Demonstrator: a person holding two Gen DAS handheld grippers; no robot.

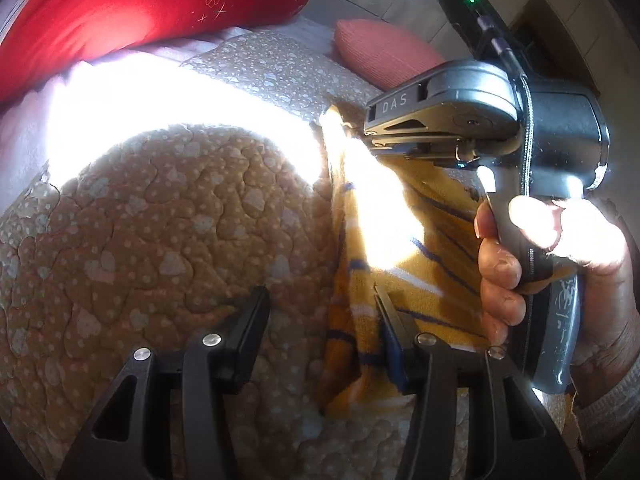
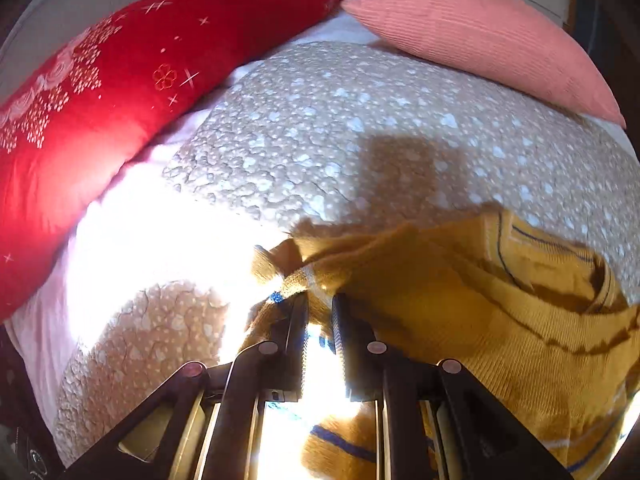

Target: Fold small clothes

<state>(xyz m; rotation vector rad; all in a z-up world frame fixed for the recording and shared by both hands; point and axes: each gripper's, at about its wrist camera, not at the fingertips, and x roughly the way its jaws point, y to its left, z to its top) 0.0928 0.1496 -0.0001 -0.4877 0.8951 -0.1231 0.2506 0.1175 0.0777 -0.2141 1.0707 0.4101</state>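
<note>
A small yellow knit garment (image 1: 400, 248) with blue and white stripes lies on the quilted bedspread (image 1: 160, 220). My left gripper (image 1: 320, 292) is open; its left finger is over the quilt and its right finger rests at the garment's left edge. My right gripper (image 1: 420, 136) shows in the left wrist view, held sideways, shut on the garment's upper edge. In the right wrist view my right gripper (image 2: 320, 300) is closed on a fold of the yellow garment (image 2: 500, 320), which spreads to the right with its neck opening visible.
A red embroidered pillow (image 2: 140, 80) lies at the back left and a pink ribbed pillow (image 2: 480, 36) at the back right. A bright sun patch washes out part of the bedspread (image 2: 380, 120). The person's hand (image 1: 520, 260) grips the right tool's handle.
</note>
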